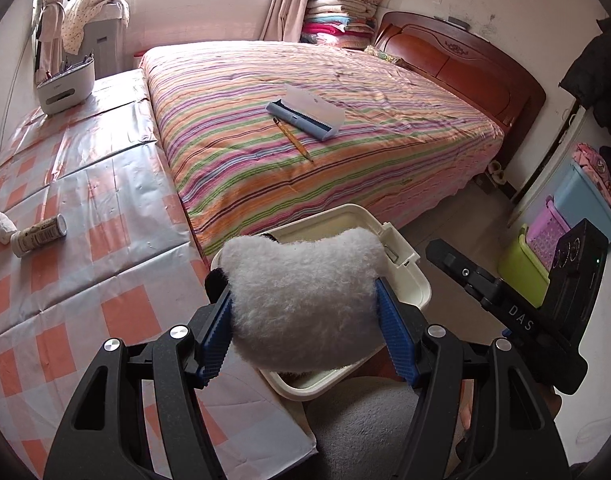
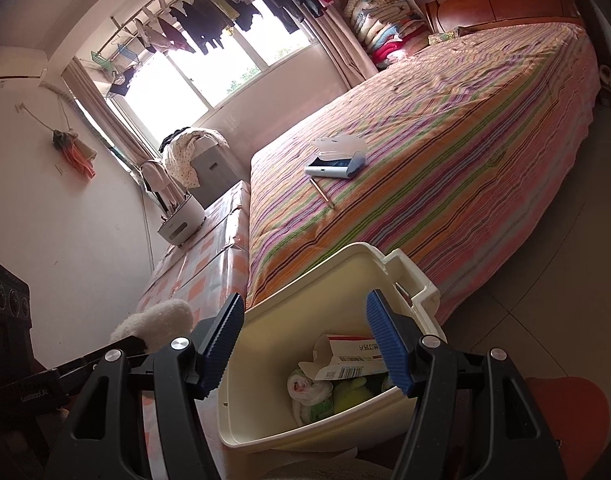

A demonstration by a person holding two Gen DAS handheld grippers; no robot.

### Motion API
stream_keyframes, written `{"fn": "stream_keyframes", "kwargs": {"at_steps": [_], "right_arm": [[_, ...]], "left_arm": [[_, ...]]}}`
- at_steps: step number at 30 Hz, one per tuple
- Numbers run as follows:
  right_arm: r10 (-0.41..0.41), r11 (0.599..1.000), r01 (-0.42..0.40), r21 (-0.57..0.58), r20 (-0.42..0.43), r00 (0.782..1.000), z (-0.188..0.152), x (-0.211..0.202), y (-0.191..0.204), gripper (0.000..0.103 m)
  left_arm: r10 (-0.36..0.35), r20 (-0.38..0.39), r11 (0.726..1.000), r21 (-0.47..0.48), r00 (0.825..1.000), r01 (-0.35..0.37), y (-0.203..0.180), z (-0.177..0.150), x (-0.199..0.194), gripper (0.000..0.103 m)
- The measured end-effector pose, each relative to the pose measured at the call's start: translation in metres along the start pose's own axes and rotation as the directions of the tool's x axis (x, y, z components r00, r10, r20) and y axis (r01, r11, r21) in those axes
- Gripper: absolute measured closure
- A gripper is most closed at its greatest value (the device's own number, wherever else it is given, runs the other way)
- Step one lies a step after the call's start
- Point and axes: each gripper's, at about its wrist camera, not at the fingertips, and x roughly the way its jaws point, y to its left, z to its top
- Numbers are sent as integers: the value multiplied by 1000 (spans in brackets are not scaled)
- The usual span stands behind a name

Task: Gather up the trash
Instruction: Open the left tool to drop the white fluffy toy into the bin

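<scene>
Left wrist view: left claw (image 1: pixel 305 322) clamped on a white fluffy wad (image 1: pixel 305 300), blue pads pressing both its sides, held above the cream trash bin (image 1: pixel 415 280), whose inside it mostly blocks from sight. Only this view shows the checked tabletop (image 1: pixel 85 208) at left carrying a small lying bottle (image 1: pixel 39 236) and a white crumpled scrap (image 1: pixel 1 226) just beside it. Right wrist view: right claw (image 2: pixel 305 344) stands apart, nothing between its pads, poised over the bin's open mouth. It alone shows the contents: a torn cardboard box with barcode (image 2: pixel 345 358), a knotted white bag (image 2: pixel 309 394), something green (image 2: pixel 351 392). The fluffy wad appears at lower left. Both views: striped bed (image 1: pixel 325 120) with an open blue case (image 1: pixel 305 114) and a pen (image 1: pixel 293 138) beside it.
</scene>
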Motion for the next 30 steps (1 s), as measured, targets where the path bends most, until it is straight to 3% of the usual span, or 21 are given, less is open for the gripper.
{"fn": "stream_keyframes", "kwargs": {"at_steps": [15,22,30], "right_arm": [[-27,999,27,34,5,1000,1,-6,-18,41],[-9,1000,10,28,-3,1000,0,-3,-13,41],[39,999,-39,-3,-46,998,-3,12,9,41]], "left_arm": [[-25,-67,1000,5,997,25,-13,9,42,25],[-12,-41,1000,-26,999,11,-1,8,28,25],[43,26,988,-151,999,-38,48,-8,-12,25]]}}
